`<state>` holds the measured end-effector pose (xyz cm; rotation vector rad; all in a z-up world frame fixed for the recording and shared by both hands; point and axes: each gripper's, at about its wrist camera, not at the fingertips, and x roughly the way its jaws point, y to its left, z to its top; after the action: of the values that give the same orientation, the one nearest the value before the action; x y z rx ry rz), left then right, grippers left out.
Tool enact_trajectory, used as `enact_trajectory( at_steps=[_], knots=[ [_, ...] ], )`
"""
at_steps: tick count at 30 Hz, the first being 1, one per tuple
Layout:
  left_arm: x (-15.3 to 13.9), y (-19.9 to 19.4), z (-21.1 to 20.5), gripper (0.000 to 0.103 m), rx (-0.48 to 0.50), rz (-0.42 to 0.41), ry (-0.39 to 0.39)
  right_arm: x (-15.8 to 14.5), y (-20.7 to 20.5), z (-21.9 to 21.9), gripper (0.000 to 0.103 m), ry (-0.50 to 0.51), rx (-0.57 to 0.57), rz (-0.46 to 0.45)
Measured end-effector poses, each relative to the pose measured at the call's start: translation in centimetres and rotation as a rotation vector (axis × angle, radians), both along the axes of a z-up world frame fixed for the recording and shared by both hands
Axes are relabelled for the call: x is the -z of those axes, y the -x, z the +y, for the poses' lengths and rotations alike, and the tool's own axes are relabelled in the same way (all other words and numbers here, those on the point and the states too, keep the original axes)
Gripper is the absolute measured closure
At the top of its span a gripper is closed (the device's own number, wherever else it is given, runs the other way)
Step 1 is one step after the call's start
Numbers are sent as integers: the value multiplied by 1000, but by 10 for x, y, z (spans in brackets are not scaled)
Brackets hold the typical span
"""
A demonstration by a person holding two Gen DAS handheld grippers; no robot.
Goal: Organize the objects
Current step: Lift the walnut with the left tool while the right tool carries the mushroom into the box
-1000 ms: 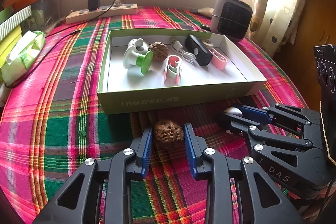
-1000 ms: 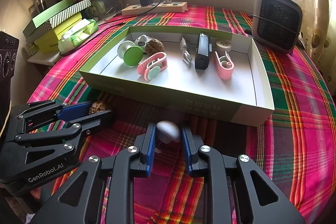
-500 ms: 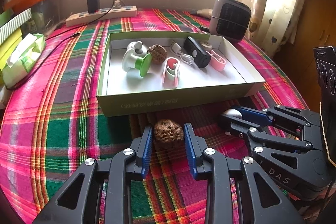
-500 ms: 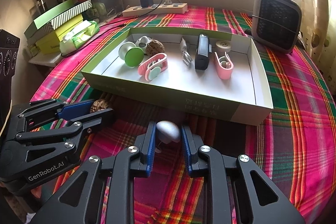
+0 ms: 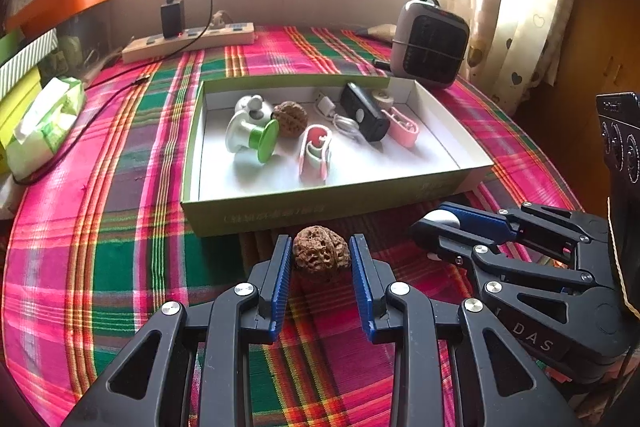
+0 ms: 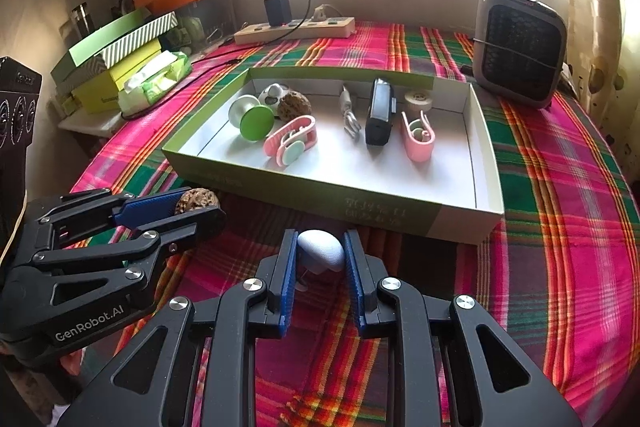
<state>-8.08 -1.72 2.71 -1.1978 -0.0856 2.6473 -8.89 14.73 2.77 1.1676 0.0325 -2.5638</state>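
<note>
Ridged blue pads of the left tool [image 5: 321,259] clamp a wrinkled brown walnut [image 5: 321,253] while the right tool [image 6: 320,257] pinches a smooth white rounded plug [image 6: 322,251], both just before the near wall of the shallow green cardboard tray [image 6: 320,193] on the plaid-clothed table [image 6: 560,227].

Plaid-clothed surface [image 5: 120,227], green-sided tray [image 5: 320,213] at its middle, power strip [image 5: 188,43] behind the tray, small heater [image 5: 430,43] behind-right, tissue pack [image 5: 44,125] to its left.
</note>
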Motion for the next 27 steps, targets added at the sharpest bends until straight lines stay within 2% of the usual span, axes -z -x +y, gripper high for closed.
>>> enact_trajectory(
  at_steps=[27],
  knots=[
    [-23, 17, 15, 76, 25, 51, 13, -24, 14, 20, 79, 7, 27, 58]
  ],
)
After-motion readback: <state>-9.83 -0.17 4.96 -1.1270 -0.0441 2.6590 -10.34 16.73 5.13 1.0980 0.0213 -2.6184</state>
